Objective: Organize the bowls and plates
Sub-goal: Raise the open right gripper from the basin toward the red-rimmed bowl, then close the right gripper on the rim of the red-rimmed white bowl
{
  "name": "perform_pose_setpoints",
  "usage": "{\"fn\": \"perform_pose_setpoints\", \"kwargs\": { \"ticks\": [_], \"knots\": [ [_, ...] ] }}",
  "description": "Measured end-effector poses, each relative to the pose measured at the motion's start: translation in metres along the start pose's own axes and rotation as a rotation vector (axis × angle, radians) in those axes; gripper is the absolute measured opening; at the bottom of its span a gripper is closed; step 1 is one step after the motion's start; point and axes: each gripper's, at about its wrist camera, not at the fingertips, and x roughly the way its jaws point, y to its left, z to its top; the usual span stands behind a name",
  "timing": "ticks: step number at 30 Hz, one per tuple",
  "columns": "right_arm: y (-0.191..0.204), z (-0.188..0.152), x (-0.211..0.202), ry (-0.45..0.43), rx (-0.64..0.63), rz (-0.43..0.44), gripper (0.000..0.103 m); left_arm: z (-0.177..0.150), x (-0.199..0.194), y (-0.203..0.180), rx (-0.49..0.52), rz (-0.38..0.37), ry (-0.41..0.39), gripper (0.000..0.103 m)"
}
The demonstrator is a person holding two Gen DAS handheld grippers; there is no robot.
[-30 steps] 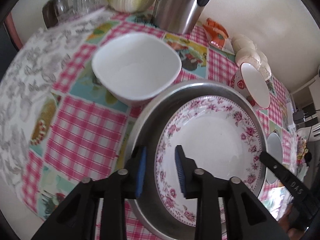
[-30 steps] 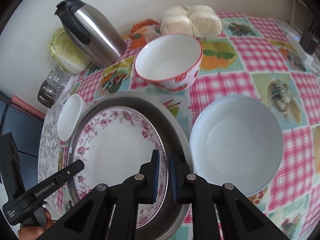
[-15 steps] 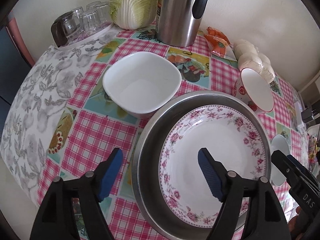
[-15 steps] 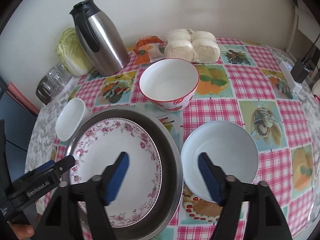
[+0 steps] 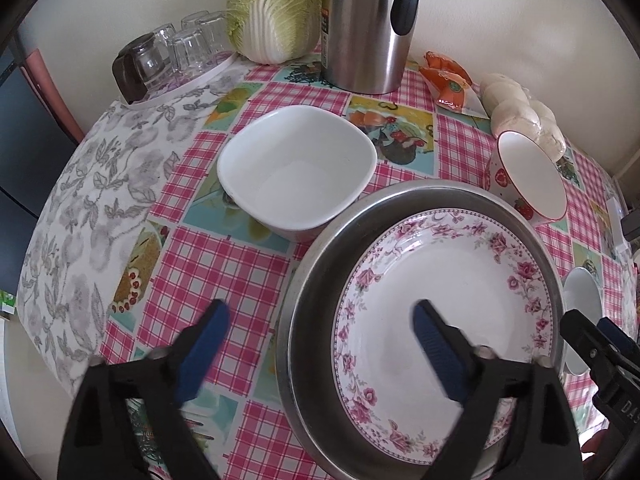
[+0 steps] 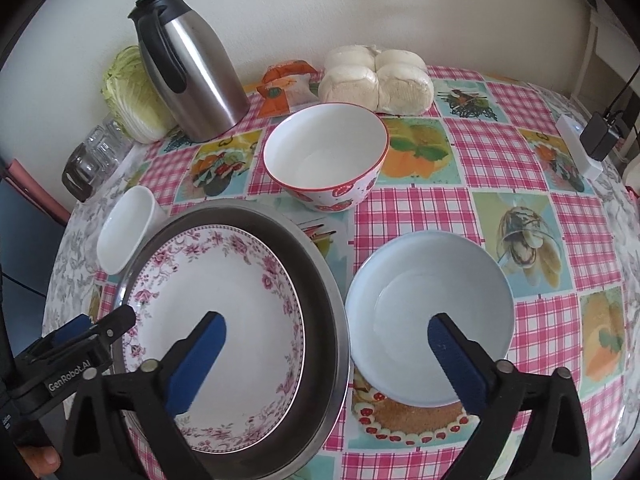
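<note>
Sitting inside the metal pan (image 6: 324,296), the flowered plate (image 6: 224,300) lies flat with its pink rose border showing all round, and neither of your tongs touches it. Your left gripper (image 5: 320,320) has just been opening and now stands wide, one blue pad over the checked cloth and the other over the plate, with only the pan's near rim below the gap and nothing pressed. Your right gripper (image 6: 326,330) has also just been opening and stands wide, one pad above the plate, the other above the pale blue bowl (image 6: 430,316), gripping nothing.

That blue bowl sits just beside the pan on your right. The strawberry bowl (image 6: 326,160), red-rimmed, stands behind the pan, near it. The square white bowl (image 5: 296,168) sits at the pan's far left, its corner close to the rim.

Further back, the steel jug (image 6: 192,68) with a black handle stands by the wall, the cabbage (image 5: 274,8) next to it, and upturned glasses (image 5: 180,48) to the left. An orange packet (image 6: 286,90) and wrapped buns (image 6: 378,78) lie behind the strawberry bowl.

In the right wrist view your left gripper's body reads "GenRobot.AI". In the left wrist view the right one shows "DAS". The jug's small label is too blurred to read.

The tablecloth (image 6: 496,152) is pink check with food pictures.
</note>
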Motion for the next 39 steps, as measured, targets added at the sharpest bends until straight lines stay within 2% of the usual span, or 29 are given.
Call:
{"fn": "perform_pose_setpoints", "kwargs": {
  "ticks": [7,13,17,22,26,32,39],
  "knots": [
    [-0.008,0.004,0.001,-0.01,0.017,-0.004,0.103,0.006,-0.005,0.001,-0.024,0.01,-0.046,0.098],
    [-0.021,0.013,-0.005,-0.074,0.053,0.008,0.103,0.022,-0.015,-0.004,-0.047,-0.016,-0.119,0.099],
    [-0.035,0.022,-0.007,-0.115,0.096,0.012,0.103,0.035,-0.019,-0.017,-0.029,-0.024,-0.192,0.099],
    [-0.048,0.032,-0.011,-0.157,0.144,0.035,0.103,0.05,-0.017,-0.035,0.016,-0.026,-0.226,0.1],
    [-0.055,0.039,-0.011,-0.173,0.16,0.012,0.103,0.062,-0.019,-0.048,0.024,-0.028,-0.268,0.1],
    [-0.063,0.053,-0.015,-0.234,0.167,-0.012,0.103,0.08,-0.021,-0.068,0.015,-0.075,-0.327,0.1],
    [-0.079,0.069,0.001,-0.215,0.234,0.011,0.103,0.095,-0.008,-0.089,0.063,-0.12,-0.313,0.1]
  ]
}}
